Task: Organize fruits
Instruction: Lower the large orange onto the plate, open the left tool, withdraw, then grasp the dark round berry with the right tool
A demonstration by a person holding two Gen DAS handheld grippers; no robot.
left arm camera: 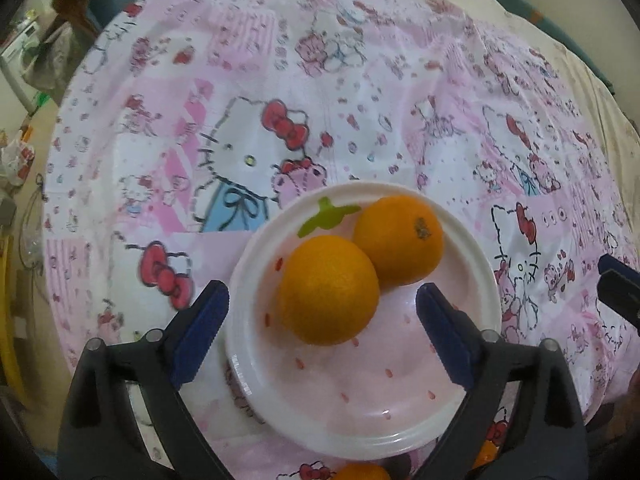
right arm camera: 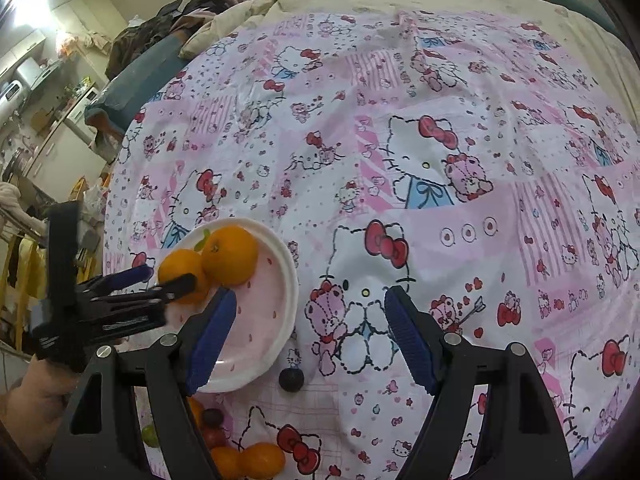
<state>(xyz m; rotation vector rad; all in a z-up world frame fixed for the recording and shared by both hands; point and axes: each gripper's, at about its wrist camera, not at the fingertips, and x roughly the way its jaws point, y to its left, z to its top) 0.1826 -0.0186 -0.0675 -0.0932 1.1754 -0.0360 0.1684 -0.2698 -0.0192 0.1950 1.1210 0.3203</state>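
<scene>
On my left feed I see two oranges (left arm camera: pixel 329 295) touching each other on a pale pink plate (left arm camera: pixel 360 408) with a white rim, red flecks and a green leaf mark near its far edge; the nearer orange has a plain dimpled skin, the farther orange (left arm camera: pixel 400 240) shows a dark stem scar. The plate rests on a pink-and-white cartoon-cat cloth (left arm camera: pixel 360 80) spread over a bed. My left claw (left arm camera: pixel 322 336) has its blue-padded fingers spread wide apart, gripping nothing: the nearer orange sits between the fingertips and slightly ahead of them, with the left pad (left arm camera: pixel 200 336) just outside the plate rim and the right pad over the plate's inner surface. My right claw (right arm camera: pixel 310 336) is likewise spread wide and empty, its left finger over the near edge of the plate and its right finger over bare cloth. The right feed shows what the left barely catches: a dark round fruit (right arm camera: pixel 291 379) on the cloth just beside the plate, and a cluster of loose fruit (right arm camera: pixel 240 456) at the lower edge, including oranges, dark reddish pieces and a green one. It also shows the left claw from the side, reaching the oranges.
</scene>
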